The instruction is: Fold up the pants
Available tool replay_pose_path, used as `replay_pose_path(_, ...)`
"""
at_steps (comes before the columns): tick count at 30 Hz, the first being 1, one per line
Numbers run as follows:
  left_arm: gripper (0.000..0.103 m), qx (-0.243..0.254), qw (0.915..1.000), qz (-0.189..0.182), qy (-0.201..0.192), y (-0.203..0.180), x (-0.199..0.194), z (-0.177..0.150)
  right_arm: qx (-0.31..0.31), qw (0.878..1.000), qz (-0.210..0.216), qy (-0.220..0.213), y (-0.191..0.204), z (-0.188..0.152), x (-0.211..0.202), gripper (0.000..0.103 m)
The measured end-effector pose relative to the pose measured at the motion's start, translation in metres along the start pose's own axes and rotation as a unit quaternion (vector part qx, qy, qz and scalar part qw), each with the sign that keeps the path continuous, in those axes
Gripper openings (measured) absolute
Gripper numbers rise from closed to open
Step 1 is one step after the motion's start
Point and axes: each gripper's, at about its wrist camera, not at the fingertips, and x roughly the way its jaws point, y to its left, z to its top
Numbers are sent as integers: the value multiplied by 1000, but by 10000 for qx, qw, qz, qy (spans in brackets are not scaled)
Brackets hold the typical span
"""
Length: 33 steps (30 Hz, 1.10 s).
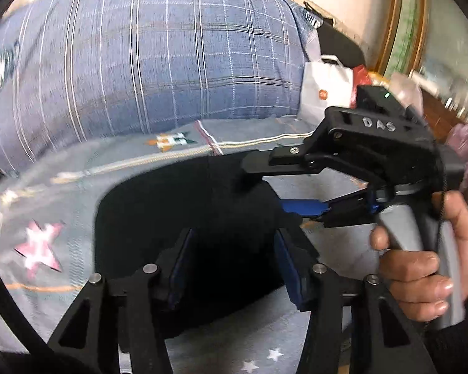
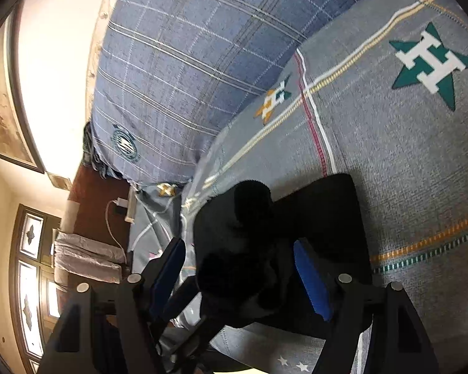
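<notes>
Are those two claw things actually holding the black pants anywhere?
Neither is: the left gripper and right gripper stand open over the black pants.

Right gripper open over black pants, jaws wide apart, blue pads showing. Pants folded into a compact bundle, one rolled end bulging up between the jaws. Bundle lies on grey star-print bedspread. Plaid blue pillow behind it. Window lower left.
</notes>
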Motion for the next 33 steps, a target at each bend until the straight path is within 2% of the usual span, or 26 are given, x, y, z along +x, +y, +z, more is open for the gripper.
replay_pose_path(3,53,-355,9990,-228,123,8,7,-7,-72,9998,-143,89,-1,-1,8,75)
replay_pose_path(8,53,-555,9963,-604,263,6,14,-12,-163,9993,-334,81,3,-3,13,75)
replay_pose_path(11,53,-456,9962,-668,308,-2,16,-14,-474,9944,-914,235,12,-6,14,73)
replay_pose_path(15,53,-422,9958,-667,460,-5,23,-22,-607,9873,-1462,164,11,-6,16,52)
replay_pose_path(17,53,-378,9959,-672,470,-8,25,-23,-641,9845,-1616,220,9,-6,20,47)
replay_pose_path(19,53,-326,9965,-634,433,-11,24,-25,-742,9839,-1616,196,12,-6,16,31)
replay_pose_path(20,53,-329,9966,-624,421,-11,23,-25,-773,9843,-1577,151,14,-7,13,11)
replay_pose_path(21,53,-352,9967,-626,384,-10,21,-25,-837,9847,-1521,115,18,-7,10,8)
replay_pose_path(22,52,-382,9967,-640,325,-10,19,-25,-911,9849,-1468,109,22,-8,7,7)
replay_pose_path(24,40,-362,9968,-661,275,-10,15,-24,-1054,9850,-1365,44,30,-9,-3,6)
replay_pose_path(27,38,-323,9959,-756,369,-10,20,-26,-1107,9838,-1406,68,31,-10,-8,6)
replay_pose_path(30,38,-192,9957,-702,578,-15,33,-31,-921,9768,-1883,445,12,-9,14,7)
replay_pose_path(33,38,14,9974,-504,508,-22,33,-33,-548,9861,-1525,361,2,-4,7,9)
